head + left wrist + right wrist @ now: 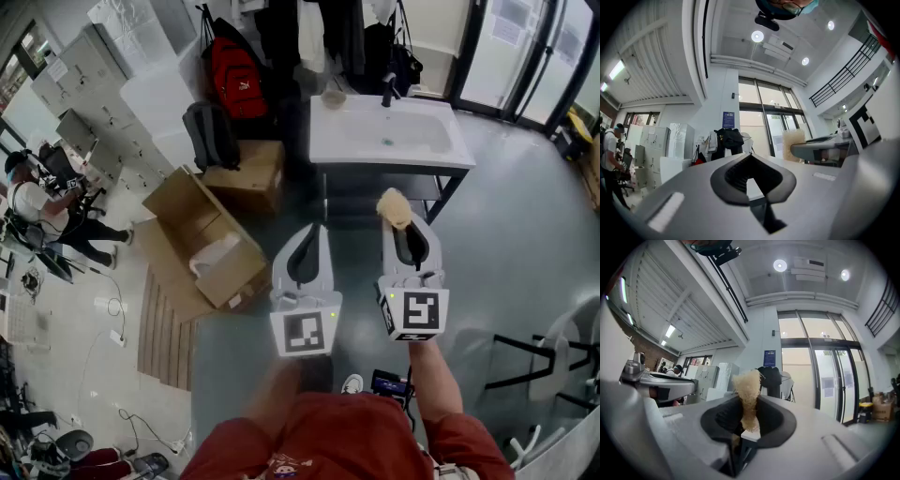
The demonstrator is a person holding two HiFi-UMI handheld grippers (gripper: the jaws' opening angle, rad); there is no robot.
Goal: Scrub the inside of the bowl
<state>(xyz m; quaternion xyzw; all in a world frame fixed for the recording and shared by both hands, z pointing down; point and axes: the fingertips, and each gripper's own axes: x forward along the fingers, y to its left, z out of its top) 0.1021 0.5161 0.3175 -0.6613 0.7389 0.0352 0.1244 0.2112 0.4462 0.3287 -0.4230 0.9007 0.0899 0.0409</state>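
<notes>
A small beige bowl (334, 97) stands on the back left corner of the white sink (389, 134), beside the black tap (389, 91). Both grippers are held level in front of me, well short of the sink. My right gripper (405, 232) (746, 428) is shut on a beige scrubbing sponge (394, 208) (747, 389), which sticks up out of its jaws. My left gripper (306, 236) (751, 174) is shut with nothing between its jaws. In the left gripper view the sponge (793, 143) shows at the right, on the other gripper.
Open cardboard boxes (211, 248) and a wooden pallet (167, 328) lie on the floor at the left. A red backpack (234, 75) and a grey one (208, 131) stand beside the sink. A chair (553, 366) stands at the right. A person (37, 202) sits at the far left.
</notes>
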